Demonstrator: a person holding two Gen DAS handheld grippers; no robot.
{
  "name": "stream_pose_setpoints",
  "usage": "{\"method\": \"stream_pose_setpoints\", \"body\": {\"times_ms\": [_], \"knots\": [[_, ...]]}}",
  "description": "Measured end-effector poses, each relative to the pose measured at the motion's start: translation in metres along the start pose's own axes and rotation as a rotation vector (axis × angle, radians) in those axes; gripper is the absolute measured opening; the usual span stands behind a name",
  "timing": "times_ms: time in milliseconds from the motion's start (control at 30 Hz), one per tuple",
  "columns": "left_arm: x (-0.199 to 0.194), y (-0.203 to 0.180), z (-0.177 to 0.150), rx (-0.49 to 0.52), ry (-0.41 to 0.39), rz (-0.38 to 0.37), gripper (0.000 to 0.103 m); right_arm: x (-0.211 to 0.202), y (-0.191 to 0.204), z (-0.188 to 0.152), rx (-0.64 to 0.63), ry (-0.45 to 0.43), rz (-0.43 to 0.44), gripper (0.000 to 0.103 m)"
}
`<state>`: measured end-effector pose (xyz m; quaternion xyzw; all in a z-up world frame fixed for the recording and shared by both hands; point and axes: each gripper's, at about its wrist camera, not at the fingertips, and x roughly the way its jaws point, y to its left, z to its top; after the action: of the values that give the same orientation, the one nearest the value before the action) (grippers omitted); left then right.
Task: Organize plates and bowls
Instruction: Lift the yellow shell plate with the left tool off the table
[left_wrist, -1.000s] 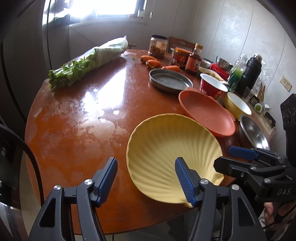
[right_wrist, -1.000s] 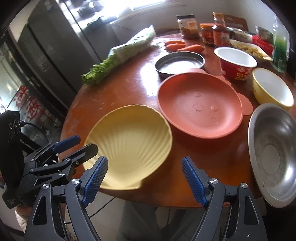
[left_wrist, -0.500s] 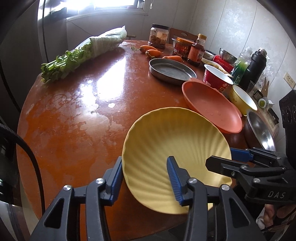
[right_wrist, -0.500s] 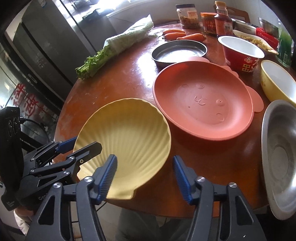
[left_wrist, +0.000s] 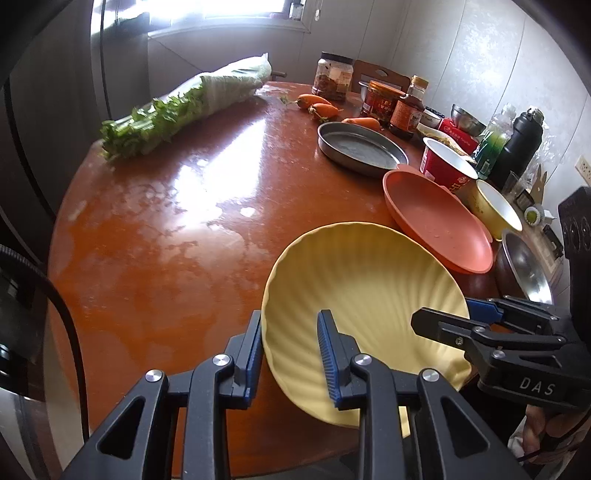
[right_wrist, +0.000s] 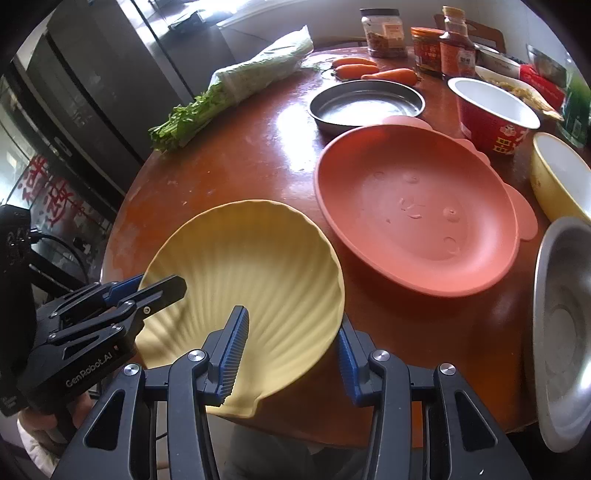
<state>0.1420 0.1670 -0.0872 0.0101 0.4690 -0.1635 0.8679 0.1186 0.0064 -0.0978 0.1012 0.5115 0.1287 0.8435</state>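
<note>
Right gripper (right_wrist: 291, 339) straddles the near rim of the yellow shell plate (right_wrist: 251, 273) — one finger inside, one outside, a gap showing on each side. Left gripper (right_wrist: 147, 288) sits at the plate's left rim. The orange plate (right_wrist: 413, 210) lies just beside it on the table (right_wrist: 240, 155) — steel bowl (right_wrist: 565, 325) at far right.

We look from the left wrist low over the near edge of the round table (left_wrist: 155, 236), facing across it toward the window and wall, with the yellow shell-shaped plate (left_wrist: 354, 291) very close. From the right wrist we face the same way from further right, equally close. Both views share that plate, the orange plate (right_wrist: 413, 210) and the far clutter.
</note>
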Motion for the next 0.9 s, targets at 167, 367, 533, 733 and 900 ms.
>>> {"method": "stream_pose_setpoints", "body": {"times_ms": [167, 367, 533, 733, 900], "knots": [[-0.005, 0.012, -0.002, -0.021, 0.000, 0.020, 0.029, 0.003, 0.012, 0.003, -0.026, -0.005, 0.013, 0.047], [-0.002, 0.026, -0.008, -0.054, 0.015, 0.041, 0.029, 0.010, 0.027, 0.004, -0.055, 0.006, 0.024, 0.047], [-0.003, 0.030, -0.010, -0.061, 0.010, 0.033, 0.029, 0.017, 0.033, 0.005, -0.066, 0.021, 0.012, 0.047], [-0.006, 0.035, -0.011, -0.073, -0.010, 0.042, 0.029, 0.017, 0.035, 0.004, -0.069, 0.019, -0.003, 0.047], [-0.007, 0.040, -0.012, -0.093, -0.008, 0.035, 0.029, 0.016, 0.034, 0.003, -0.069, 0.012, -0.019, 0.047]]}}
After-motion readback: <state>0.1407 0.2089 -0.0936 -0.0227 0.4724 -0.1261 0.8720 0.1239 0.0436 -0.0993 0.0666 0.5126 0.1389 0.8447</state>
